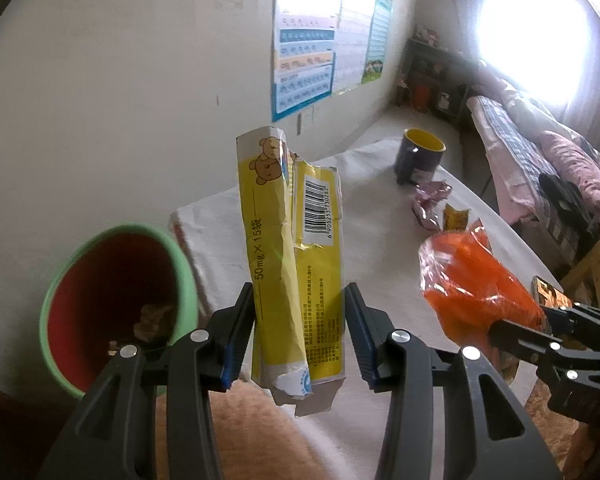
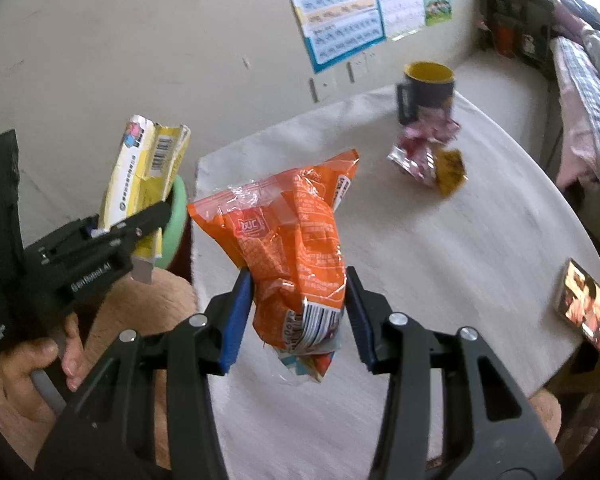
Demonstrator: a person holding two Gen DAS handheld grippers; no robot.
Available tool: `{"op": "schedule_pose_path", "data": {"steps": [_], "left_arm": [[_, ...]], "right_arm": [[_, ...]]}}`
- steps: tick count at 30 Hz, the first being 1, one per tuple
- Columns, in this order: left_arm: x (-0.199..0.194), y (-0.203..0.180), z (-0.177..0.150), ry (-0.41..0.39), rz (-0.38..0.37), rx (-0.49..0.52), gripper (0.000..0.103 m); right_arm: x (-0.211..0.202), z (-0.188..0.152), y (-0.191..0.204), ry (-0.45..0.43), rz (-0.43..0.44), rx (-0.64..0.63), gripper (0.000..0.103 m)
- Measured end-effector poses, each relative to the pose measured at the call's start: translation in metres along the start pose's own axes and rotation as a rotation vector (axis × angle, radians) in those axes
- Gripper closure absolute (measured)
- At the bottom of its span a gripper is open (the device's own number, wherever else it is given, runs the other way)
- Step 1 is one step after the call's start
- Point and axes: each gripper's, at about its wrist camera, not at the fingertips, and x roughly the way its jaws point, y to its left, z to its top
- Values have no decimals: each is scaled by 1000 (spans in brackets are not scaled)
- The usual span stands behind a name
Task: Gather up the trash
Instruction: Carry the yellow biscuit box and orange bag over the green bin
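My left gripper (image 1: 299, 330) is shut on a flattened yellow carton (image 1: 292, 264) with a bear print and a barcode, held upright in the air just right of a green bin (image 1: 118, 312) with a red inside and crumpled paper at its bottom. My right gripper (image 2: 299, 314) is shut on an orange snack bag (image 2: 292, 236), held above the white table (image 2: 440, 264). The carton (image 2: 148, 176) and the left gripper (image 2: 112, 236) show at the left of the right wrist view, in front of the bin (image 2: 179, 208). A pink wrapper (image 2: 420, 148) and a small yellow wrapper (image 2: 452, 170) lie on the table.
A dark mug with a yellow inside (image 2: 428, 92) stands at the table's far side, just behind the wrappers. A phone with a lit screen (image 2: 588, 308) lies at the table's right edge. A bed (image 1: 540, 152) stands to the right. Posters (image 1: 312, 52) hang on the wall.
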Motion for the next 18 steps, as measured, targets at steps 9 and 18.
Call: {"op": "schedule_pose_path", "data": {"steps": [9, 18], "left_arm": [[-10, 41, -5, -19, 41, -69, 60], [-12, 80, -13, -25, 86, -141, 60]], "right_arm": [[10, 18, 41, -7, 25, -63, 58], [26, 28, 73, 7, 38, -114, 58]]}}
